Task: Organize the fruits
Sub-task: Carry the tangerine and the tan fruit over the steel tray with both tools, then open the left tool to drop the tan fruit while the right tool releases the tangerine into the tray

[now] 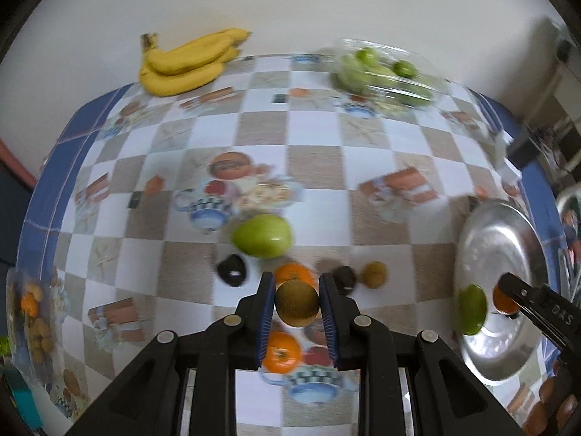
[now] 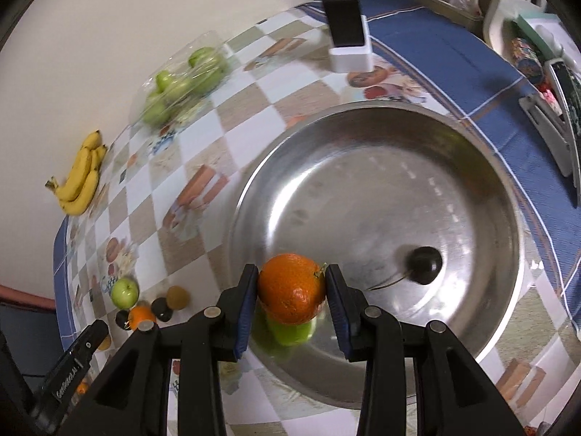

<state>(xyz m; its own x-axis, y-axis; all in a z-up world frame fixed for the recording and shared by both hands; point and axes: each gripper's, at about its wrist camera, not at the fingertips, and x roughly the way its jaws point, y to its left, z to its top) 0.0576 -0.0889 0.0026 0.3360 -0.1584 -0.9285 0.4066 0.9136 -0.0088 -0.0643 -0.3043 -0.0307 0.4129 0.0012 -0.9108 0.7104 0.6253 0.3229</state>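
Note:
My left gripper (image 1: 296, 301) is shut on a brown kiwi (image 1: 297, 303) and holds it above the checked tablecloth. Below it lie two oranges (image 1: 282, 352), a green apple (image 1: 262, 235), two dark fruits (image 1: 232, 270) and another kiwi (image 1: 374, 274). My right gripper (image 2: 292, 287) is shut on an orange (image 2: 292, 288) over the near rim of the steel bowl (image 2: 472, 167). The bowl holds a green apple (image 2: 290, 330) under the orange and a dark fruit (image 2: 425, 265). The right gripper also shows in the left wrist view (image 1: 508, 292) over the bowl (image 1: 486, 239).
A bunch of bananas (image 1: 185, 61) lies at the table's far left by the wall. A clear plastic box of green apples (image 1: 381, 72) stands at the far right. A clear box of small fruits (image 1: 34, 319) sits at the left edge. A black-and-white charger block (image 2: 348, 32) stands behind the bowl.

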